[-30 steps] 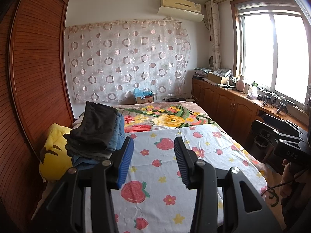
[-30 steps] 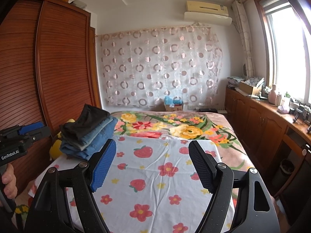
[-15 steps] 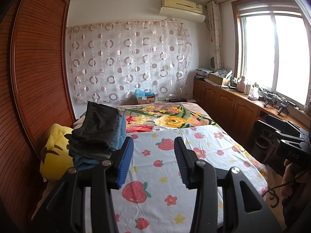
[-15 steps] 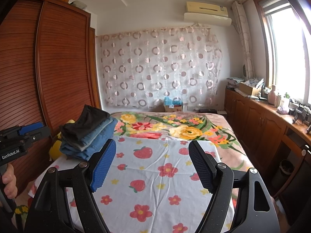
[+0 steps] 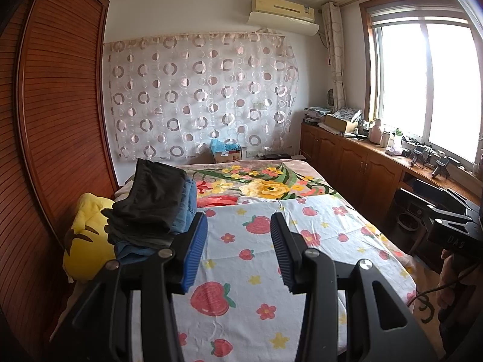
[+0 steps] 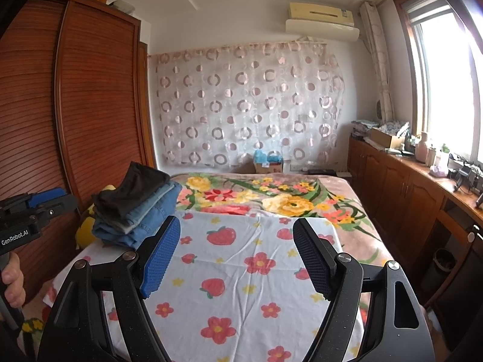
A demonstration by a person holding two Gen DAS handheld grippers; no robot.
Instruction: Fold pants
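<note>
The left gripper [image 5: 238, 253] is hanging over the bed with its blue-padded fingers [image 5: 196, 250] standing apart and gripping nothing, only strawberry-print sheet [image 5: 256, 271] showing through the gap; the right gripper [image 6: 235, 256] is doing the same, its two pads spread wider still and equally empty. Beyond the left gripper's fingertips, at about ten o'clock in the left wrist view, a stack of folded pants [image 5: 151, 208] is sitting at the left edge of the bed, a black pair lying on top of grey and blue denim pairs, with a yellow plush toy [image 5: 87, 235] pressing against the stack's outer side. In the right wrist view the same stack is lying at about ten o'clock from the fingers, just past the left pad. Farther out, a floral blanket [image 6: 271, 196] is covering the far half of the bed, and a circle-patterned curtain [image 6: 247, 105] is hanging at twelve o'clock. No loose, unfolded pants are showing anywhere on the sheet, so the hands appear to be pausing between garments: either the folding is finishing here or another pair is waiting out of view. If a pair is coming next, the move is calling for both grippers to be reaching for it, closing on the waistband, and spreading it flat on the sheet in front of the stack.
</note>
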